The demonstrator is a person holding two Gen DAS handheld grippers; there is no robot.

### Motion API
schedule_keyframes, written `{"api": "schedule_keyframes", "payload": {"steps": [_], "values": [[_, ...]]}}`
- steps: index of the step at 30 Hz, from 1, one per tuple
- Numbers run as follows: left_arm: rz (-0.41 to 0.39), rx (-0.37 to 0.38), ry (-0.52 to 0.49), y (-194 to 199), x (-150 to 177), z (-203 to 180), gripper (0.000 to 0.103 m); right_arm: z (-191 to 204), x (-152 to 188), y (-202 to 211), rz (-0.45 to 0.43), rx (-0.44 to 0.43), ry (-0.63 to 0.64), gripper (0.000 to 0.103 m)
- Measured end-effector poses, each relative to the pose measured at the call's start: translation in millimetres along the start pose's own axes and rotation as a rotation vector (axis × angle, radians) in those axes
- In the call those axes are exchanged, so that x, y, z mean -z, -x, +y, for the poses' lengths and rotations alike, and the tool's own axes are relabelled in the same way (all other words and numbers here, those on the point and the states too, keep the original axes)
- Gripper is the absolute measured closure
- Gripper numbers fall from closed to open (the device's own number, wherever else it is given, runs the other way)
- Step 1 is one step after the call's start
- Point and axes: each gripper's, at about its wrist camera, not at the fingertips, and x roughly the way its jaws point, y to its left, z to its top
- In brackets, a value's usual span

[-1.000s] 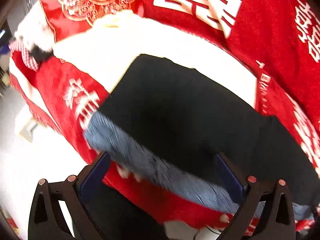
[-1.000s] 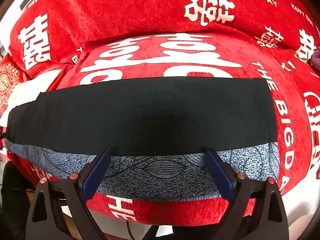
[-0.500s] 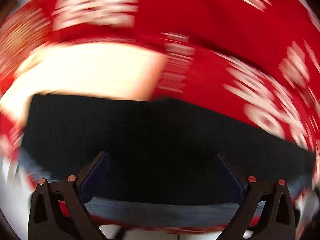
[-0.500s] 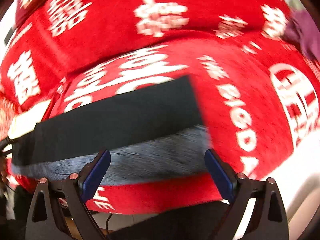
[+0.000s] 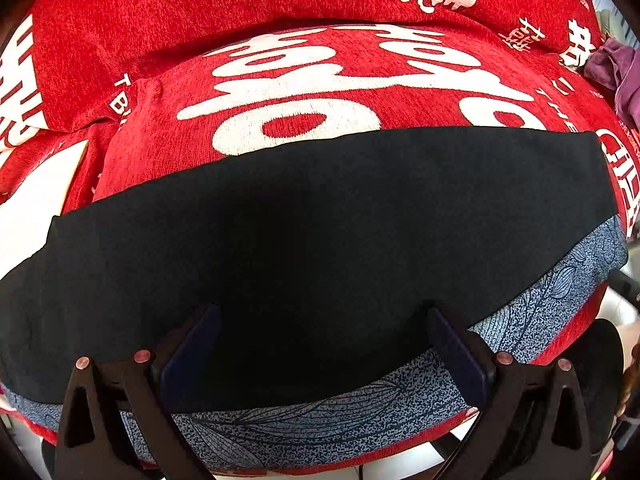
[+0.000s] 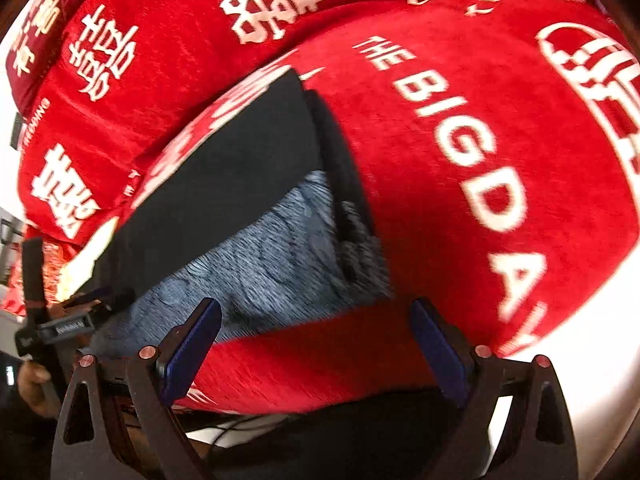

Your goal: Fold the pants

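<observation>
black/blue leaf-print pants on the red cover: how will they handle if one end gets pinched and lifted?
Probably floppy: the pants lie flat and follow the curve of the red cover, so a lifted end should drape rather than hold shape. Likely light for their size, since the layers look thin. The plush cover may drag on the fabric, so sliding could bunch it. Both grippers' jaws stand open, holding nothing.

The pants (image 5: 320,220) run off the left edge of the left wrist view, that end unseen. In the right wrist view motion blur smears the pants (image 6: 248,208) and their leaf print. A purple cloth (image 5: 618,72) is cut by the right edge.
</observation>
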Motion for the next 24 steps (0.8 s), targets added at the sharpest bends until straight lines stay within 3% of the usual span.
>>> {"api": "schedule_keyframes", "payload": {"steps": [3,5,8,11,15,17,22,24], "values": [[0.019,-0.002,0.005,-8.7,-7.8,-4.2,0.000,5.5,-10.5,1.5,-0.045,-0.070,0.020,0.006],[0.030,-0.003,0.013,-6.8,-6.1,-3.6,0.000,4.4,-15.9,-3.8,-0.039,-0.084,-0.001,0.000],[0.023,0.000,0.018,-5.5,-3.0,-5.1,0.000,6.6,-20.2,-9.0,-0.017,-0.091,0.001,0.000],[-0.003,0.001,0.033,-3.8,-1.2,-4.4,0.000,20.5,-21.5,-15.7,0.026,-0.005,0.068,0.000],[-0.032,-0.001,0.023,-1.9,3.3,-4.8,0.000,55.3,-20.4,-35.5,0.117,0.237,0.227,0.000],[-0.026,0.002,0.008,-2.0,2.8,-5.1,0.000,56.4,-24.2,-36.2,0.101,0.263,0.162,0.000],[-0.014,-0.001,0.000,-1.5,1.8,-6.2,0.000,37.8,-26.2,-20.8,-0.054,0.181,-0.086,0.000],[-0.015,0.005,-0.007,-1.0,2.3,-5.9,0.000,44.1,-30.0,-24.8,-0.005,0.214,-0.036,0.000]]}}
